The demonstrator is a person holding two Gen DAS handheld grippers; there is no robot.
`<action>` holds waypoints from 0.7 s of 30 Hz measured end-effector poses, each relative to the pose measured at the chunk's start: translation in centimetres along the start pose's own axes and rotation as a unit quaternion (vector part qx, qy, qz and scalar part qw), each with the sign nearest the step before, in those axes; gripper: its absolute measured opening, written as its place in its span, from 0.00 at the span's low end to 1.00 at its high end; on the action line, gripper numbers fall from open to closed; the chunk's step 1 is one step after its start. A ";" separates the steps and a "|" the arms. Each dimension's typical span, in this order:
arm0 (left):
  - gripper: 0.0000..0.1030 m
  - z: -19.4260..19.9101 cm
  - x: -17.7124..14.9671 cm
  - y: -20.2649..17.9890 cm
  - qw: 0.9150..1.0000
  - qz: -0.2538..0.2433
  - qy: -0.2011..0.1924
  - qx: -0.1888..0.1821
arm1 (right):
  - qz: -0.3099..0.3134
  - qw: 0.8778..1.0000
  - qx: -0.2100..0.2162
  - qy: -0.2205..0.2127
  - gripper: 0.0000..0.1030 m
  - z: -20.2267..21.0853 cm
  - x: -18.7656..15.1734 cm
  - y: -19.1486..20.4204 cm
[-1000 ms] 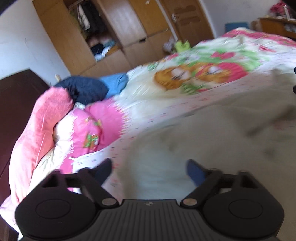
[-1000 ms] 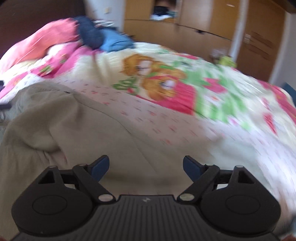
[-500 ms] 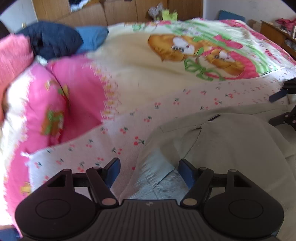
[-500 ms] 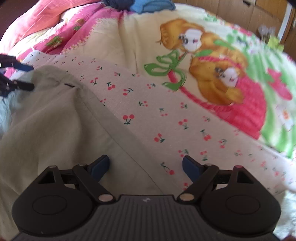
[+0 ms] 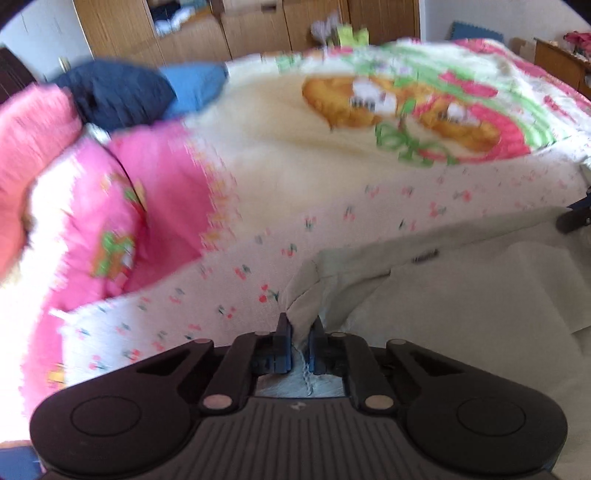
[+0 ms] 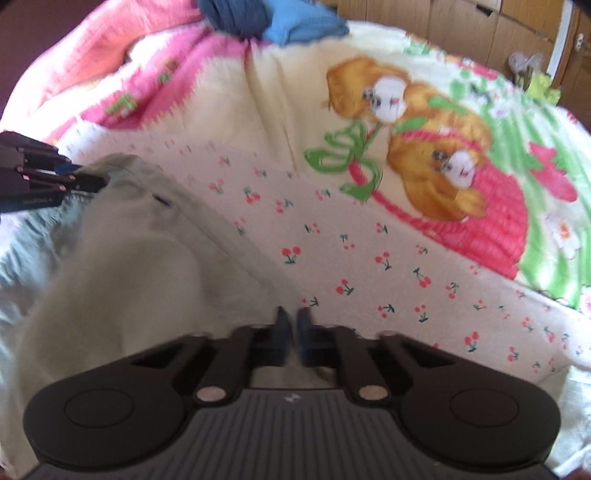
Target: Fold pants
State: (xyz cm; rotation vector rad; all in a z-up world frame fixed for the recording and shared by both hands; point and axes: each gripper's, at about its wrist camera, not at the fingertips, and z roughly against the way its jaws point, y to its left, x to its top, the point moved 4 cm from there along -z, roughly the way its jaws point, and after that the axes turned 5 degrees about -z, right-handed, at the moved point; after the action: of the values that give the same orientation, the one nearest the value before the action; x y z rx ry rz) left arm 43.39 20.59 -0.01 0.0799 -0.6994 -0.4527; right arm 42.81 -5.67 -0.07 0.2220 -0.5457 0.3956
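Beige pants [image 5: 461, 302] lie spread on the cartoon-print bedsheet [image 5: 295, 155]. My left gripper [image 5: 300, 326] has its jaws closing on the bunched corner of the pants' top edge, and the blue pads press the cloth between them. In the right wrist view the pants [image 6: 129, 266] fill the lower left. There my right gripper [image 6: 291, 321] has its jaws closing to a thin slit over the pants' edge, with cloth under and between them. The left gripper [image 6: 85, 182] pinches the far corner of that edge. The right gripper [image 5: 576, 218] shows at the right edge.
A pink quilt and pillow [image 5: 122, 221] are heaped at the left. Navy and blue clothes [image 5: 122, 92] lie at the head of the bed. Wooden wardrobes [image 5: 258, 26] stand behind. A wooden table [image 5: 561, 59] stands at the far right.
Both grippers went from wide open to closed on the pants' top edge. Each moved in over the cloth, and the left one's corner is now bunched up between its pads.
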 end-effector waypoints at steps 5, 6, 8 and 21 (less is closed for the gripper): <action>0.23 10.4 -2.1 -0.3 0.995 0.000 -0.094 0.022 | 0.020 0.997 0.029 -0.068 0.03 8.6 -2.9 2.5; 0.24 12.5 -3.4 -0.5 0.994 0.000 -0.106 0.024 | 0.024 0.996 0.039 -0.077 0.03 10.5 -4.2 3.2; 0.25 16.3 -6.8 -1.4 0.992 0.004 -0.120 0.028 | 0.028 0.995 0.053 -0.085 0.03 13.5 -7.2 4.6; 0.74 24.3 -22.7 -10.4 0.986 -0.058 -0.106 0.117 | 0.048 0.999 0.006 0.014 0.26 13.7 -20.7 14.1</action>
State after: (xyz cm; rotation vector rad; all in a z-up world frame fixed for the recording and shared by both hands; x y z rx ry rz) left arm 8.71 22.80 2.67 0.2980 -0.9583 -0.4937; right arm 14.38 -3.46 1.54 0.2021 -0.5272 0.4950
